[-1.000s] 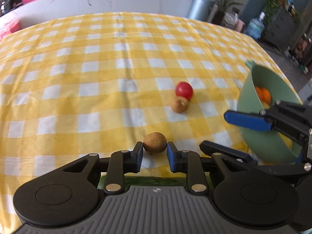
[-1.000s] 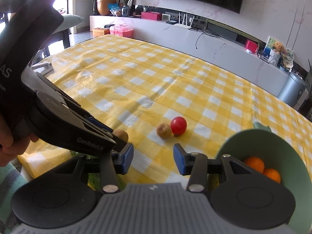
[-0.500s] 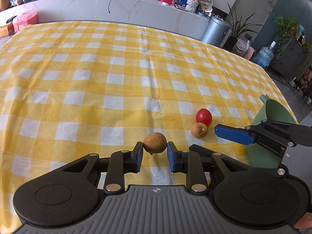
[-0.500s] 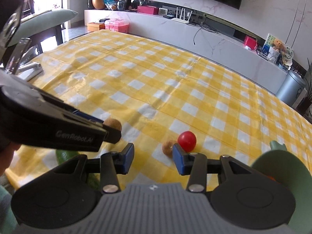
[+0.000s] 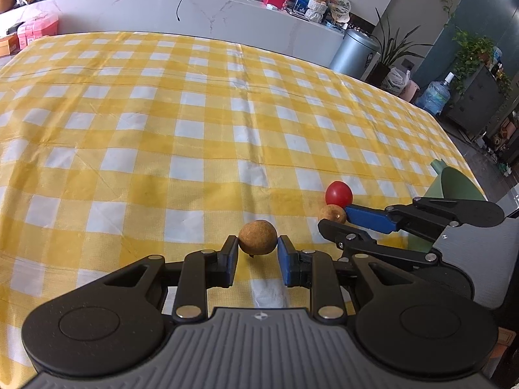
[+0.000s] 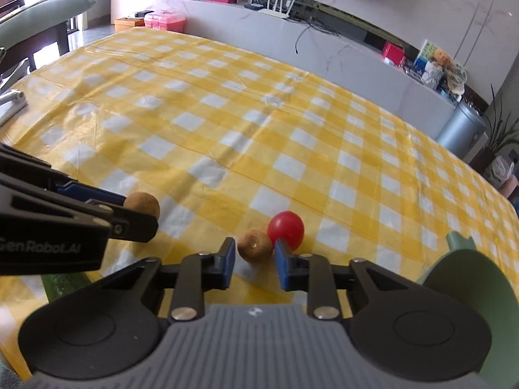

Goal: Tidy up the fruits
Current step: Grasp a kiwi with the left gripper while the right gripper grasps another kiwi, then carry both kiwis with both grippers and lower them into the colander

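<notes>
My left gripper (image 5: 258, 243) is shut on a round brown fruit (image 5: 258, 238), held just above the yellow checked tablecloth (image 5: 194, 123). To its right, a second brown fruit (image 6: 254, 246) lies on the cloth beside a red cherry tomato (image 6: 286, 230). My right gripper (image 6: 254, 253) has its jaws closing on this second fruit, and both blue pads touch its sides. The left wrist view shows the right gripper (image 5: 337, 222) reaching that fruit (image 5: 331, 213) from the right, just below the tomato (image 5: 339, 193). The right wrist view shows the left gripper (image 6: 139, 214) with its fruit (image 6: 144, 202).
A green bowl (image 6: 470, 291) stands at the table's right edge, also visible as the bowl (image 5: 454, 184) behind the right gripper. A green item (image 6: 61, 283) lies at the near edge under the left gripper. A metal object (image 6: 9, 100) sits at the far left.
The right gripper moved forward and down to the brown fruit beside the tomato, and its jaws narrowed around it. The left gripper kept hold of its fruit and lifted it slightly off the cloth.
</notes>
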`<action>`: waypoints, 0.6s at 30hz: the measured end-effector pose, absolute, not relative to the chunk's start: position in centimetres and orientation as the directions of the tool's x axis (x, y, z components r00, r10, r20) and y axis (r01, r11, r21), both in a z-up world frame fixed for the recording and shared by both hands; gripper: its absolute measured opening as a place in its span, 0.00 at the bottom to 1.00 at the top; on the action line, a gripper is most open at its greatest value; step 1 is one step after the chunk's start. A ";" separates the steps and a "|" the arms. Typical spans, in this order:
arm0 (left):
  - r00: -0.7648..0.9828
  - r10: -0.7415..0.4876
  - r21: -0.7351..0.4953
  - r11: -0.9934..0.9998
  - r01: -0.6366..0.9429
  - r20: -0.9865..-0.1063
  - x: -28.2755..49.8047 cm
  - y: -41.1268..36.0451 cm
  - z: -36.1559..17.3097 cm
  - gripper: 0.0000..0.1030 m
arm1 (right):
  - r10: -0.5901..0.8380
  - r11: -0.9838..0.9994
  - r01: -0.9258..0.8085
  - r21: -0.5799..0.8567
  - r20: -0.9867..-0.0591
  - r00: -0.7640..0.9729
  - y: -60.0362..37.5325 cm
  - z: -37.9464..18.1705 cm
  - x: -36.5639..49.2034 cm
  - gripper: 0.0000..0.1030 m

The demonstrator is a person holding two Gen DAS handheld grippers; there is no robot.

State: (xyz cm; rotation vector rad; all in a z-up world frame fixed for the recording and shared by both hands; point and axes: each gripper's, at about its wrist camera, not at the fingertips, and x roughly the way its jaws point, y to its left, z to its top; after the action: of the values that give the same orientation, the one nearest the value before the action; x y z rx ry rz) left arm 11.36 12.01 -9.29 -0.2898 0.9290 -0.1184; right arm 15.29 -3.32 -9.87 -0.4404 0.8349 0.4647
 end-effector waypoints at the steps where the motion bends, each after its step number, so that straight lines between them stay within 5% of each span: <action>1: 0.595 -0.224 -0.295 0.955 -0.023 -0.772 11.3 12.0 -9.3 0.28 | 0.217 0.815 -0.550 -0.184 -0.783 0.583 -3.4 -9.9 15.3 0.20; 18: 0.617 -0.215 -0.274 0.962 -0.001 -0.757 9.4 11.0 -5.9 0.28 | 0.329 0.824 -0.556 -0.113 -0.702 0.631 -6.7 -3.8 11.3 0.19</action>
State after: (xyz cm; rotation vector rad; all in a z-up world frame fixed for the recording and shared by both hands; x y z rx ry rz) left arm 9.41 11.04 -5.88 -0.2586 0.8999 -0.1244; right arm 11.33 -6.75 -3.84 -0.3362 0.7269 0.5176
